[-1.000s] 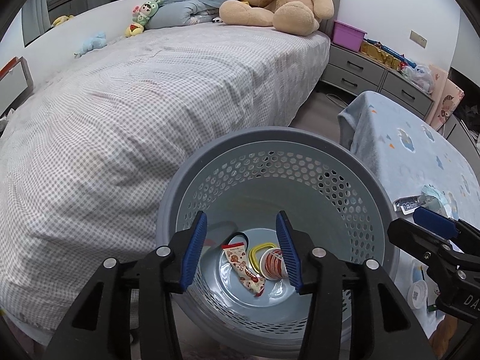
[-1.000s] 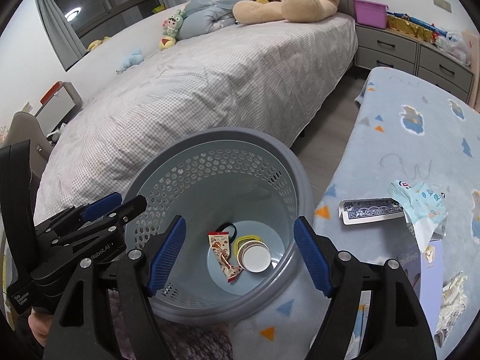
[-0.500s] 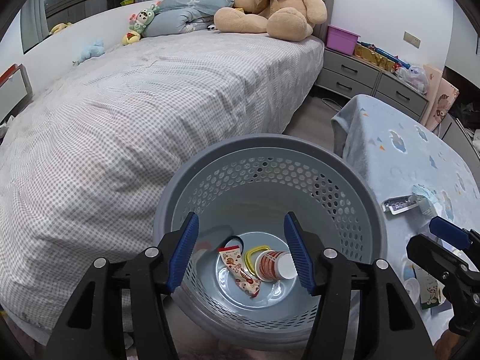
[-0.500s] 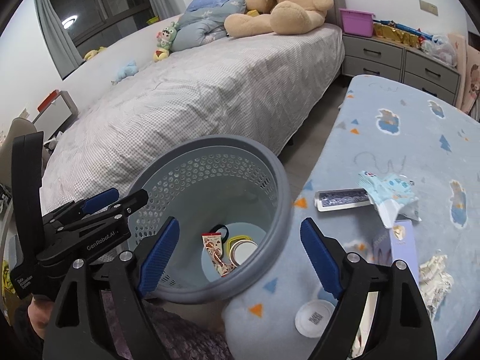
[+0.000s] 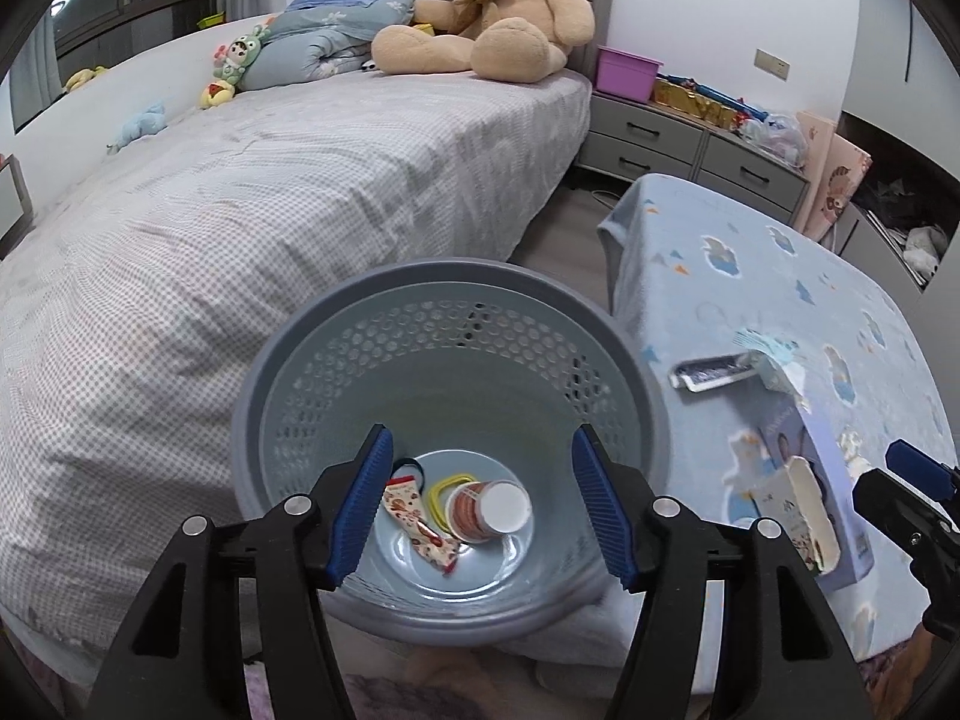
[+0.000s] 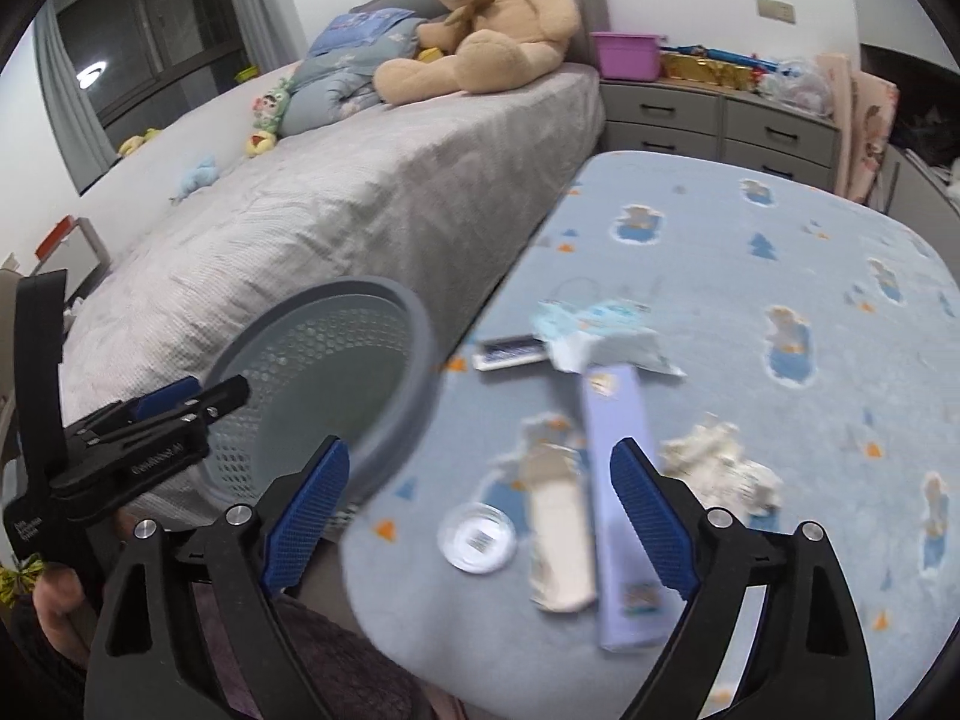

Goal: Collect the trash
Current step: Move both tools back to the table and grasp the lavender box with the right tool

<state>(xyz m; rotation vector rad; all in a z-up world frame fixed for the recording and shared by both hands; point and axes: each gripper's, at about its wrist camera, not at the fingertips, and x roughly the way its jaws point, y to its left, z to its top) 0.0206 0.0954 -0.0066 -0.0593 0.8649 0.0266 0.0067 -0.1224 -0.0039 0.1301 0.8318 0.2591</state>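
Over the grey trash basket (image 5: 447,324) beside the bed (image 5: 270,180), the left gripper (image 5: 480,504) has just widened its fingers, empty. Inside lie one cup (image 5: 489,507) on its side, base pointing right, and one wrapper (image 5: 420,525). The right gripper (image 6: 480,516), fingers also just spreading, empty, hangs over the bench (image 6: 780,276), where one lilac box (image 6: 624,516) points lengthwise away.

Basket (image 5: 444,324) mouth open from above; bed (image 5: 270,192) crowds its left side
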